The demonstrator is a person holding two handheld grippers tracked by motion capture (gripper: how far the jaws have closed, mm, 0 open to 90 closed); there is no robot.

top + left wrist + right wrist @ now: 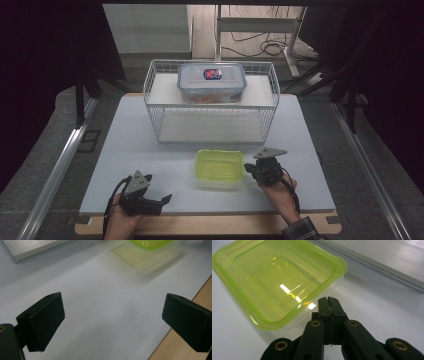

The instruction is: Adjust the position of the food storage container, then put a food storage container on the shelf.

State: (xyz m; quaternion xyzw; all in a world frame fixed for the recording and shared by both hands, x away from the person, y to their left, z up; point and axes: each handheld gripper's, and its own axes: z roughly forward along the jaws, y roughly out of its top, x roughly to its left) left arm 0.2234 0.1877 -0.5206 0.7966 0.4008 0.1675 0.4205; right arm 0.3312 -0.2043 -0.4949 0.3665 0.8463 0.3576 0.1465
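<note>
Closed right gripper (329, 300) noses the green-lidded container's (279, 280) edge; steady, level pushing seems wisest; left gripper (112, 322) waits, jaws wide, above the desk (135, 150).

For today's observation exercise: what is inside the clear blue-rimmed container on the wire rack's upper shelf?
Something orange shows through the blue-rimmed container wall; its lid and label cover the rest.

Dark curtains (45, 60) flank the white table (130, 150); cables (260, 47) cross the floor behind.
</note>
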